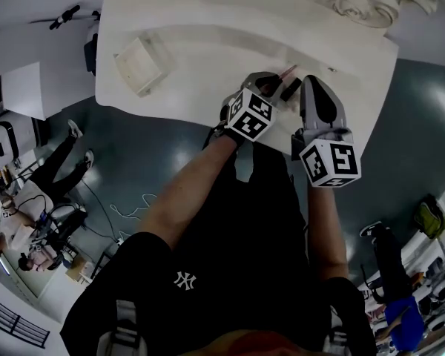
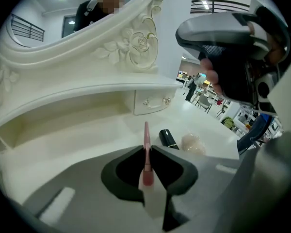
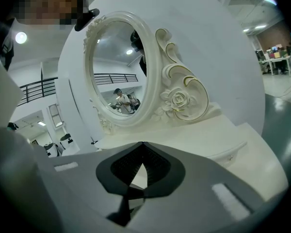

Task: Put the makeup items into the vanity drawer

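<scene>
The left tongs (image 2: 146, 152) are clamped on a thin pink makeup stick (image 2: 146, 132), end-on toward the small vanity drawer (image 2: 153, 101) at mid-frame, probably for stowing. The right tongs (image 3: 143, 145) are together and empty. A black tube (image 2: 168, 138) lies on the counter (image 2: 77, 135).

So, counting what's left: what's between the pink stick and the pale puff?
A black tube, between pink stick and pale puff; left gripper view shows it.
</scene>
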{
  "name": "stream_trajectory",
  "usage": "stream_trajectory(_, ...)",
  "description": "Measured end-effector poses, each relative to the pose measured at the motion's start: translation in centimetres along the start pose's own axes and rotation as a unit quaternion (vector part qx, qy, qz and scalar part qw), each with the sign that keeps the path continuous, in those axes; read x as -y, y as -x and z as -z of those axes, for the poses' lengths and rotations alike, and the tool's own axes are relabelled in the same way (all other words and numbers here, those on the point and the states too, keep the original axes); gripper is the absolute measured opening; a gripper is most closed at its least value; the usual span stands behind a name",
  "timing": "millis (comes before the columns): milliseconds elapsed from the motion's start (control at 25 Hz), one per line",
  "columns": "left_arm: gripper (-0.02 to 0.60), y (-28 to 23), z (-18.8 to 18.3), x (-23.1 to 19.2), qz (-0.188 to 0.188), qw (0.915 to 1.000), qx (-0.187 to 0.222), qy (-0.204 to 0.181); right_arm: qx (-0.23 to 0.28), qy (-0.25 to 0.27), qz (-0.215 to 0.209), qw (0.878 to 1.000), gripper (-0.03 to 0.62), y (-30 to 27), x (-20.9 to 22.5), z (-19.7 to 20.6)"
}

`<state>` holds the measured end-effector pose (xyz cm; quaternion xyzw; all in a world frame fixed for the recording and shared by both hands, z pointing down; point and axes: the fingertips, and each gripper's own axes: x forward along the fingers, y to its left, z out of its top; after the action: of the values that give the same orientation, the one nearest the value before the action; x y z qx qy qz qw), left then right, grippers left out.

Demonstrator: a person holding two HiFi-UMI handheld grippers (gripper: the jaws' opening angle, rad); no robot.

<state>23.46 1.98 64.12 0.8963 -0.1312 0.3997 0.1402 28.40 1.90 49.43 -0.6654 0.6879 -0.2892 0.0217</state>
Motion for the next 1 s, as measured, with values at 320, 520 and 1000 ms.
stream_trajectory(320, 0.054, 5.9, -0.7, -2.6, -0.028, 0.9962, 0.056, 0.062, 0.008, 0.024, -0.027, 0.999, 0.025, -1.1, -4.7, -0.9)
stream_trajectory(520, 0.054, 10.6, -0.4, -5.0, -0.053, 0.9898, 0.096, 0.092, 0.006, 0.047, -0.051, 0.998, 0.025, -1.9, -9.2, -0.9)
stream_trajectory(1000, 0.054, 23.1, 4.4, -15.2, -0.156, 0.9471, 0.17, 0.223, -0.007, 0.09, -0.131, 0.987, 0.025, -6.6, -21.8, -0.2)
